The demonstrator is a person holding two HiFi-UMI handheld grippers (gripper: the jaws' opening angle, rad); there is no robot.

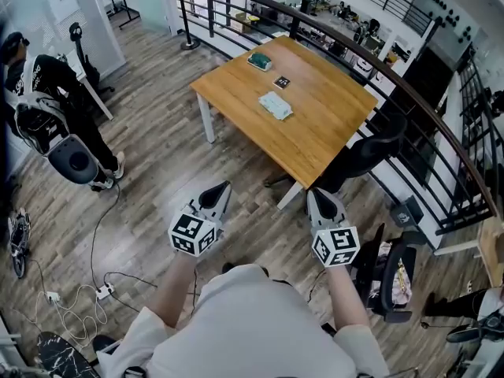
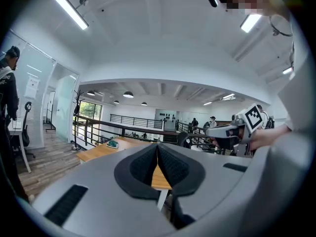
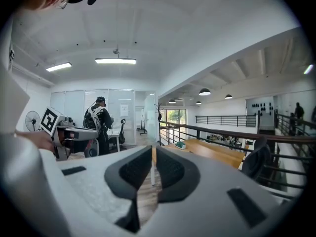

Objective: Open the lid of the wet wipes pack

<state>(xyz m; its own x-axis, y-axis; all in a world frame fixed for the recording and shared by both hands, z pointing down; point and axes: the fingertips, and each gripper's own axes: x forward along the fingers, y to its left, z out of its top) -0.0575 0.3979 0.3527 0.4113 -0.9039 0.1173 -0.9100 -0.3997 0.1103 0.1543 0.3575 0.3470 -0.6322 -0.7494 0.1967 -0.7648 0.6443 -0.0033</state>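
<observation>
The wet wipes pack (image 1: 276, 105), pale green and flat, lies near the middle of the wooden table (image 1: 323, 124), far ahead of both grippers. My left gripper (image 1: 224, 188) hangs over the floor close to the person's body, its jaws pressed together and empty (image 2: 157, 147). Beside it at the same height is my right gripper (image 1: 316, 194), jaws drawn together to a thin slit with nothing in it (image 3: 153, 149). Both point roughly level towards the table. The pack's lid cannot be made out at this distance.
On the table also lie a green box (image 1: 259, 60) and a small black card (image 1: 281, 81). A black office chair (image 1: 370, 152) stands at the table's near right side. A railing (image 1: 441, 132) runs behind. At the left stands a person in black (image 1: 47, 93); cables (image 1: 87, 290) trail on the floor.
</observation>
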